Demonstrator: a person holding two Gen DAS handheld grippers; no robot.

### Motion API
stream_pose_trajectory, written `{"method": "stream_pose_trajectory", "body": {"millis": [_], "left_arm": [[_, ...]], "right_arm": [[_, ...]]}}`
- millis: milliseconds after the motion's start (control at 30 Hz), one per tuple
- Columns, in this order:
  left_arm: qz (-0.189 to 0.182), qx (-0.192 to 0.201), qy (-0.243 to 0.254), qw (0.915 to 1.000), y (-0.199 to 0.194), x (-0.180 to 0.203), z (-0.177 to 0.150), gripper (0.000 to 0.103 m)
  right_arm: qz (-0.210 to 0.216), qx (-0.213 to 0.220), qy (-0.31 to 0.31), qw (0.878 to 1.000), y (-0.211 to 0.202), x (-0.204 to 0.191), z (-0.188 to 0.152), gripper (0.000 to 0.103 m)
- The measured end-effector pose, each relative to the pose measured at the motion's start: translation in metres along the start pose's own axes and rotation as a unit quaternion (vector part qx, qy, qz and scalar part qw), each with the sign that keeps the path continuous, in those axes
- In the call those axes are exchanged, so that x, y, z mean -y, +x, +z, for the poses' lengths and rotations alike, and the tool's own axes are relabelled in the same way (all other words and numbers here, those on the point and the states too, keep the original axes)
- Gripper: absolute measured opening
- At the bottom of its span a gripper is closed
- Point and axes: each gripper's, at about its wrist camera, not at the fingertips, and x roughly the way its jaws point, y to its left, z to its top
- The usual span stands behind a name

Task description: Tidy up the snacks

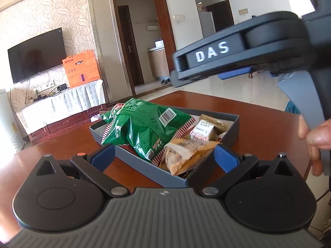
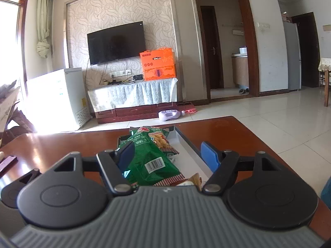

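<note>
A shallow grey tray sits on the brown wooden table. It holds a crumpled green snack bag, a tan packet and a small white-and-pink packet. My left gripper is open, its blue pads straddling the tray's near corner, close to the walls. My right gripper, held by a hand, hovers above the tray's right side. In the right wrist view, my right gripper stands open over the tray. The green bag lies loose between its pads.
Beyond the table are a tiled floor, a TV, an orange box on a covered stand, and a white appliance. A purple object lies on the floor. A dark item lies at the table's left edge.
</note>
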Motion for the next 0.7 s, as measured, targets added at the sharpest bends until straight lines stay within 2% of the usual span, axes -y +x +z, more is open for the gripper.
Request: {"method": "stream_pose_trajectory", "body": {"millis": [233, 367, 433, 467, 567, 700], "left_arm": [[-0.016, -0.027, -0.033, 0.999, 0.004, -0.005, 0.004, 0.103], [0.005, -0.018, -0.032, 0.9993, 0.0, -0.006, 0.008, 0.103], [0.02, -0.017, -0.032, 0.9992, -0.002, -0.005, 0.01, 0.103], [0.03, -0.015, -0.031, 0.999, -0.004, -0.004, 0.012, 0.103], [0.067, -0.009, -0.038, 0.997, -0.012, -0.004, 0.017, 0.103], [0.054, -0.01, -0.09, 0.9944, -0.026, -0.012, 0.02, 0.103]], "right_arm": [[-0.04, 0.016, 0.005, 0.999, -0.026, 0.0, 0.0, 0.073], [-0.05, 0.011, 0.046, 0.998, -0.042, 0.007, -0.005, 0.073], [-0.056, 0.016, 0.059, 0.997, -0.05, 0.008, -0.006, 0.078], [-0.058, 0.019, 0.065, 0.996, -0.055, 0.008, -0.008, 0.085], [-0.058, 0.031, 0.09, 0.994, -0.069, 0.009, -0.013, 0.085], [-0.064, 0.042, 0.112, 0.991, -0.083, 0.011, -0.018, 0.085]]}}
